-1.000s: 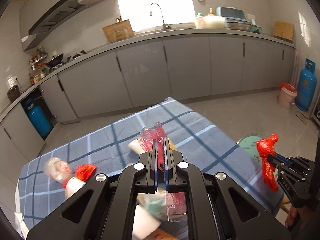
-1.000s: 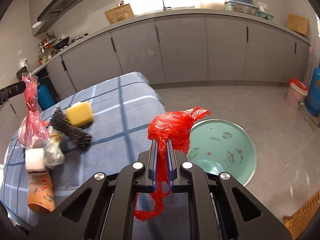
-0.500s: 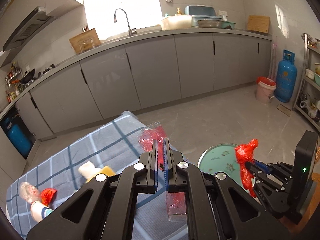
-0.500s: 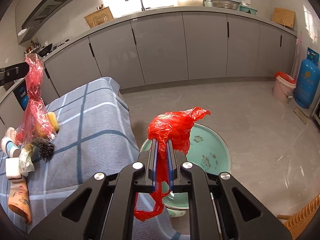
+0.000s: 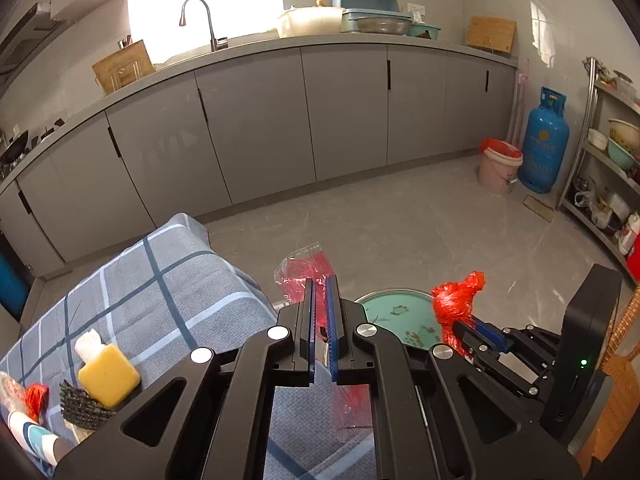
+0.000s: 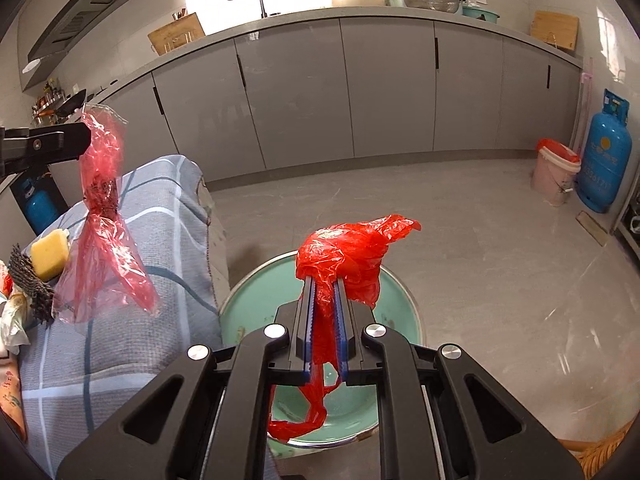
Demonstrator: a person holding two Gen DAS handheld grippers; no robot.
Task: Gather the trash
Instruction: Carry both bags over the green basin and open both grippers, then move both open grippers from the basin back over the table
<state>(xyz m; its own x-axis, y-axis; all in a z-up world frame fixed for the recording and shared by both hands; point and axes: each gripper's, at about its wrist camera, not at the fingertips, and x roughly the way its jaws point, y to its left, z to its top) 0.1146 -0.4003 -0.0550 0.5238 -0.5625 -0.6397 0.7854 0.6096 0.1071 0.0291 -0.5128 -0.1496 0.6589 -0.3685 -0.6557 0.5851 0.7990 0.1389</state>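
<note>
Left gripper (image 5: 321,280): jaws nearly closed, pinching a clear wrapper with red print.
Clear wrapper (image 6: 102,216): hangs from the left jaws in the air, above the edge of the surface; its upper end sticks out past the fingertips, its lower end trails below them.
Right gripper (image 6: 325,280): jaws just opening, a narrow gap between them; a red plastic bag is between the pads, which still touch it.
Red plastic bag (image 6: 348,256): crumpled bulk sits over the fingertips; a thin tail hangs down between the jaws, directly above the basin.
Basin (image 6: 400,300): green, round, on the floor just beside the surface, under the right gripper.
Surface (image 5: 168,292): covered by a blue checked cloth.
Remaining items: a yellow sponge (image 5: 108,374) on a dark scouring pad (image 5: 82,404), with a white tissue (image 5: 87,344) just behind; further scraps at the near left edge, too cropped to identify.
Floor (image 5: 400,232): grey tile; a pink bucket (image 5: 498,172) and blue gas cylinder (image 5: 546,140) stand well apart from the basin.
</note>
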